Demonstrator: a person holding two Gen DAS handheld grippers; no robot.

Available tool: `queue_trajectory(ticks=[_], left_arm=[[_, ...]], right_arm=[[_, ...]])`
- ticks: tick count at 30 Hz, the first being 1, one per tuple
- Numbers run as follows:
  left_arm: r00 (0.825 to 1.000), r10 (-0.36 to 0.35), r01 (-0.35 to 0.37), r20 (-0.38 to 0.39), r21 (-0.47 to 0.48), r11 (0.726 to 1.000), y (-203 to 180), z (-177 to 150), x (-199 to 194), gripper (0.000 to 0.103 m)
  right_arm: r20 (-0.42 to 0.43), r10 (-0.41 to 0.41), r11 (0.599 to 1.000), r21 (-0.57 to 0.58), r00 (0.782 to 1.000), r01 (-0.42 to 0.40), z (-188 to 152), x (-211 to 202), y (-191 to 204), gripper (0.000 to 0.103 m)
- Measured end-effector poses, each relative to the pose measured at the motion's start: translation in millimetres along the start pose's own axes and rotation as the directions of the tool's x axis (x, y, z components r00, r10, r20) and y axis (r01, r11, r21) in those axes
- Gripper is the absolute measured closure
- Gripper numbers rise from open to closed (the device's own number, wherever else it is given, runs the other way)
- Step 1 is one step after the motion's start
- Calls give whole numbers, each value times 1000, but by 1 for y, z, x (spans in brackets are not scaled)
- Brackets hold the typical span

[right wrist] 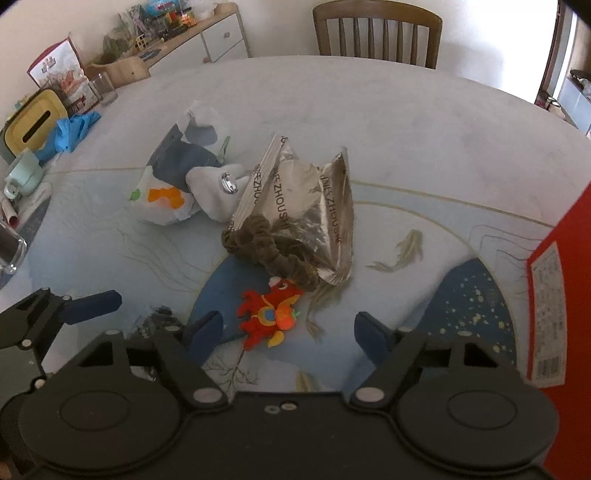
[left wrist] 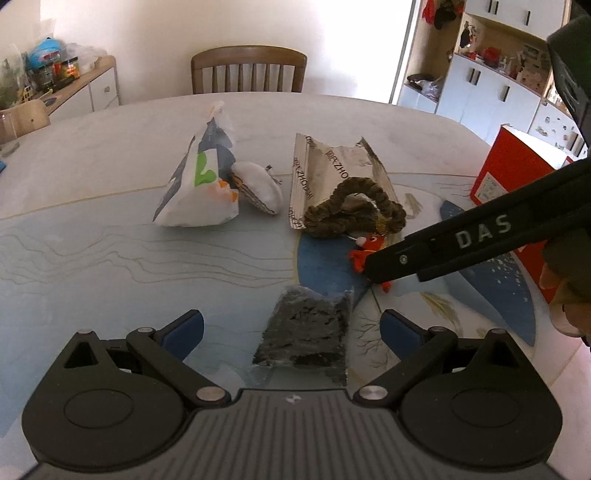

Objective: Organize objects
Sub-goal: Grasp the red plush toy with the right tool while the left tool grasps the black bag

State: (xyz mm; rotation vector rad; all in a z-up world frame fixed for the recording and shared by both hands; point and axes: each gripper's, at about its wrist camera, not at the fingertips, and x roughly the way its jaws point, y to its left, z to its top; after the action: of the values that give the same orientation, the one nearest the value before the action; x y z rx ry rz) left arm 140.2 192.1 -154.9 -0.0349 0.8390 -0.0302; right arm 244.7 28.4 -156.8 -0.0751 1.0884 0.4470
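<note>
— Left gripper: spread wide, gripping nothing, poised over dark packet flat on table.

— Right gripper?

— Also wide apart, bare, straddling red toy lying on table's blue patch; seen from left view reaching in from right, partly covering toy.

— Behind toy?

— Brown scrunchie, touching foil bag and leaning on it. Left of foil, white pouch against printed plastic bag.

— Far right?

— Red box at table edge. Chair beyond.
</note>
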Motion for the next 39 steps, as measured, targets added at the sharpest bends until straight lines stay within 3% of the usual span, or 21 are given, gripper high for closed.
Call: queue_trajectory(ticks=[3, 9, 16, 20, 39], left_arm=[[1000, 8, -8, 6, -2, 1000, -1, -1, 0, 3], [1000, 13, -13, 5, 5, 1000, -4, -2, -1, 23], [1000, 22, -22, 11, 15, 1000, -6, -2, -4, 52], [1000, 25, -25, 5, 19, 1000, -7, -2, -4, 63], [999, -1, 3, -46, 45, 999, -36, 1, -30, 67]], right_arm=[[-8, 0, 1000, -8, 1000, -1, 1, 4, 2, 30], [-16, -12, 999, -33, 1000, 12, 1, 8, 7, 41], [-7, -6, 998, -68, 1000, 5, 0, 8, 14, 66], [-6, -9, 996, -85, 1000, 9, -2, 6, 18, 67], [-62, 61, 998, -2, 996, -61, -48, -47, -4, 68]])
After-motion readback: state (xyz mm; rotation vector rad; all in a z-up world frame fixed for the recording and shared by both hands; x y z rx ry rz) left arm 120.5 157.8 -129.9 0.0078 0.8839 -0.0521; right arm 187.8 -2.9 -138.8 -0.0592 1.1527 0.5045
